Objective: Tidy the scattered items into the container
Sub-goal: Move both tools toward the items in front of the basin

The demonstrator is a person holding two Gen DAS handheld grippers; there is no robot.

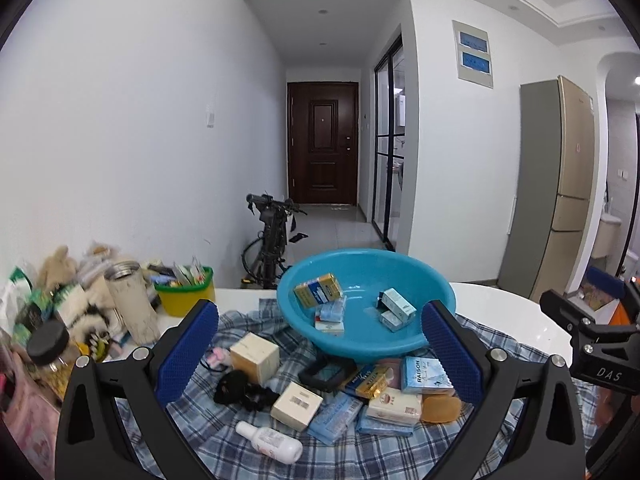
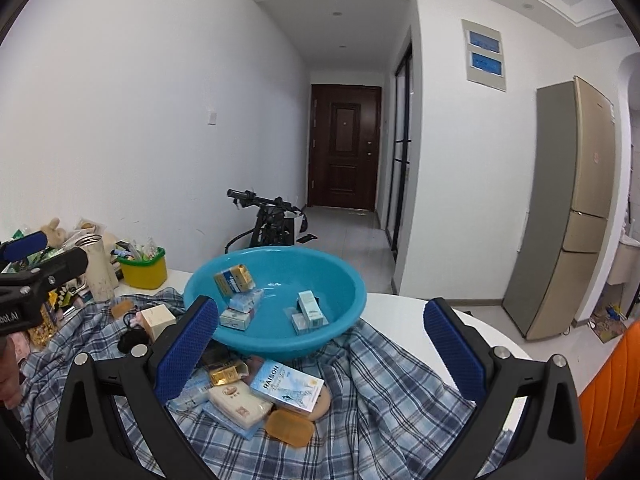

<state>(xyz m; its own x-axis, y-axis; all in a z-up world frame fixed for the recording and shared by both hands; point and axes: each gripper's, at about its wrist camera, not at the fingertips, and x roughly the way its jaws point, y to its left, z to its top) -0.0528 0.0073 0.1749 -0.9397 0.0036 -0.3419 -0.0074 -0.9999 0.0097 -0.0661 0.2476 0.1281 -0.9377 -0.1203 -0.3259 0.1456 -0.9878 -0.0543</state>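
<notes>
basin (image 1: pixel 436 300) on plaid cloth (image 1: pixel 360 456), boxes inside; before it, raison box (image 1: pixel 424 376), soap bar (image 1: pixel 394 404), spray bottle (image 1: pixel 270 440); left behind, tumbler (image 1: pixel 132 300), tub (image 1: pixel 186 296).

Basin (image 1: pixel 434 340): 1
Boxes in basin (image 1: pixel 319 289): about 6, overlapping
Cream cube boxes (image 1: pixel 254 357): 2
White bottle (image 1: pixel 269 441): 1
Amber soap bars (image 2: pixel 289 427): 1
Yellow tub (image 1: pixel 185 295): 1
Steel tumbler (image 1: pixel 134 300): 1

left wrist: above table, facing door | right wrist: same, rightward | shared: blue basin (image 1: pixel 366 304)
</notes>
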